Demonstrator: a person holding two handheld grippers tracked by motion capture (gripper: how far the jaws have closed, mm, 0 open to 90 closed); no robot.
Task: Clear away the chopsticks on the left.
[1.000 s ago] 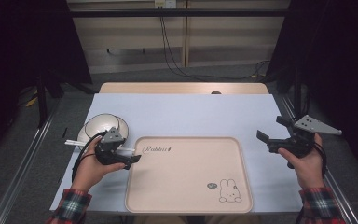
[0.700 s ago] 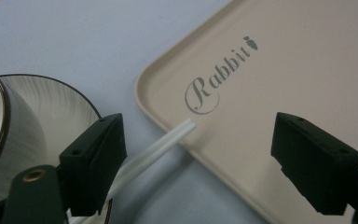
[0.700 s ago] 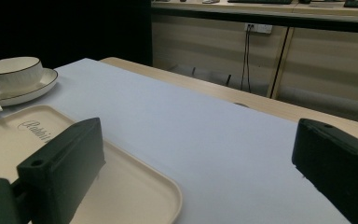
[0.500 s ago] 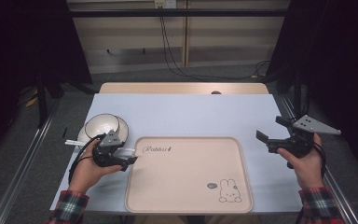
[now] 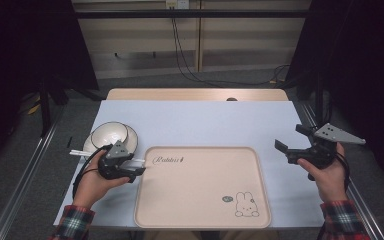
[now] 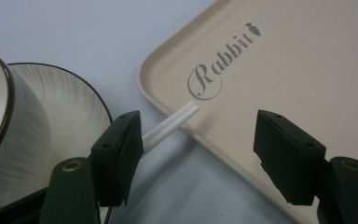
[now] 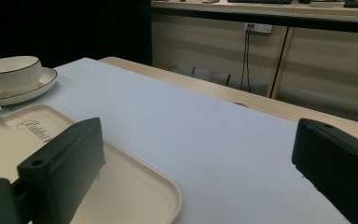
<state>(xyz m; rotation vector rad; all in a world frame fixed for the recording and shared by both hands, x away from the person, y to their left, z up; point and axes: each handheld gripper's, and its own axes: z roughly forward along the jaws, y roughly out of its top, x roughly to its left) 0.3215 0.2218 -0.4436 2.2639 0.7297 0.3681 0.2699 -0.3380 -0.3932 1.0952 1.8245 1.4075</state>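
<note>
High view: a beige tray (image 5: 202, 210) printed with a rabbit lies on the pale-covered bench (image 5: 205, 122); at its left corner stand a bowl (image 5: 109, 134) on a saucer (image 5: 131, 137), with white chopsticks (image 5: 77, 153) lying across, tips reaching the tray edge. The left gripper (image 5: 130, 167) hovers at those tips; the right gripper (image 5: 290, 147) is held well apart at the tray's right, jaws spread, empty. Left gripper view: jaws released and wide, the chopsticks (image 6: 170, 126) running beside the left jaw, tips on the tray (image 6: 284, 70) rim near the "Rabbit" lettering; bowl (image 6: 0, 130) and saucer (image 6: 70, 102) alongside. Judged light, stiff, thin, smooth, apt to roll or split apart; best pinched across both sticks, near the tips. Right gripper view: jaws parted, nothing between; tray (image 7: 135, 186), bowl (image 7: 11, 70) and saucer (image 7: 32, 91) farther off.
</note>
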